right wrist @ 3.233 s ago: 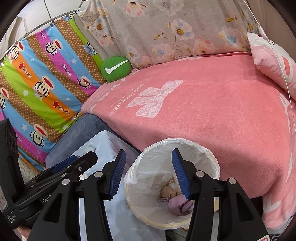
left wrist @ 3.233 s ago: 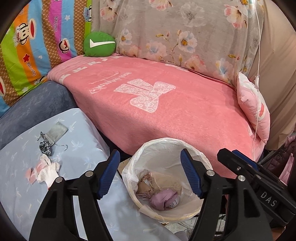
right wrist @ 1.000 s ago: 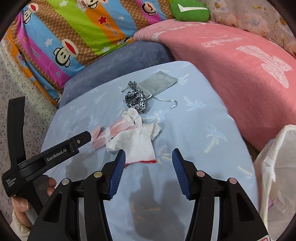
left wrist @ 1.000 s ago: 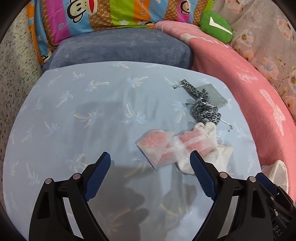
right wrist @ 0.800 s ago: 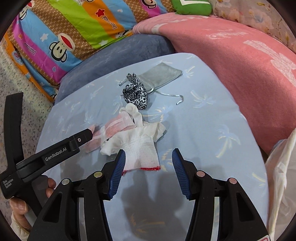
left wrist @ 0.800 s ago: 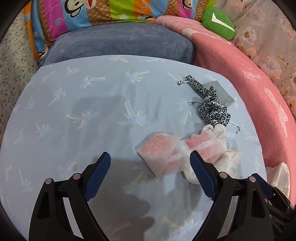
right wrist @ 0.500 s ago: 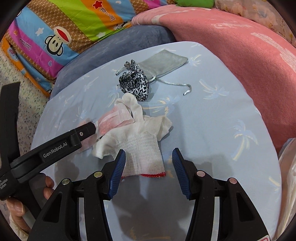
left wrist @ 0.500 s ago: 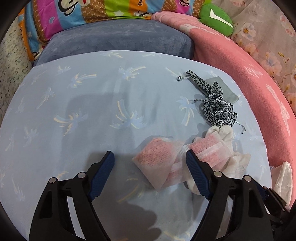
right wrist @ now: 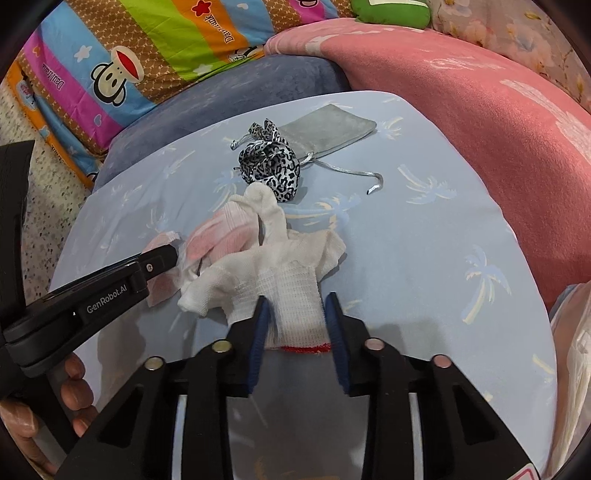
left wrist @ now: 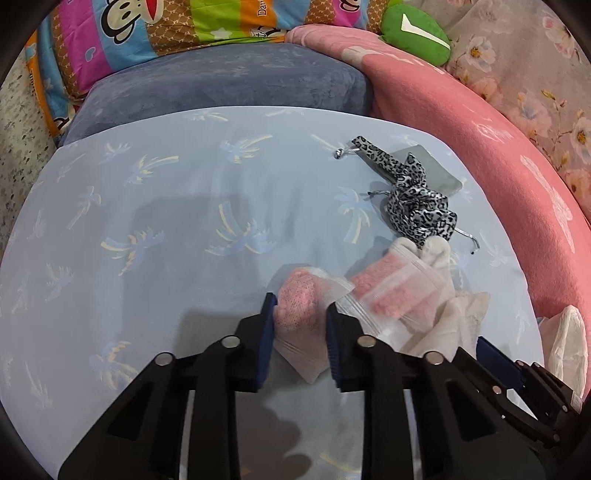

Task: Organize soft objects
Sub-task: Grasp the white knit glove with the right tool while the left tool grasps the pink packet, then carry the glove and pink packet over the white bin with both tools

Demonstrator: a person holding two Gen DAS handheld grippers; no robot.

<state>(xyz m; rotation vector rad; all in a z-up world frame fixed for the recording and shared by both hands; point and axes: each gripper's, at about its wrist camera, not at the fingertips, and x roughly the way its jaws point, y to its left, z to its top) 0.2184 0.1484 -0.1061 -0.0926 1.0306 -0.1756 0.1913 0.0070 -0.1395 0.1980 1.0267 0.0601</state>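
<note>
While closing, left gripper (left wrist: 300, 325): blue pads pinching the near end of a clear zip bag of pink stuff (left wrist: 295, 308), bag between the jaws and bunched by them. Right gripper (right wrist: 295, 325): likewise closing, cuff of a white knit glove (right wrist: 291, 291) between the pads, red hem just behind the tips; pads seem to press the knit. Both items low on the pale blue palm-print cloth (left wrist: 166, 229), touching one another, a second clear bag of pink stuff (left wrist: 399, 291) partly over the glove. Handling advice, by judgement: finish each squeeze before lifting; raise glove and bag apart, slowly, lest the overlapping second bag drag along or slide off; keep the grip on fabric and film, not on the cloth beneath. Count: grippers, two; pink-filled bags, two; white glove, one; leopard-print fabric piece (right wrist: 269, 166), one; grey drawstring pouch (right wrist: 328, 129), one, beneath and beside the leopard piece. Further out: white lined bin rim (left wrist: 565, 343) at right edge; pink blanket (left wrist: 517, 155); green cushion (left wrist: 413, 31), one; striped monkey-print bedding (right wrist: 147, 48).
</note>
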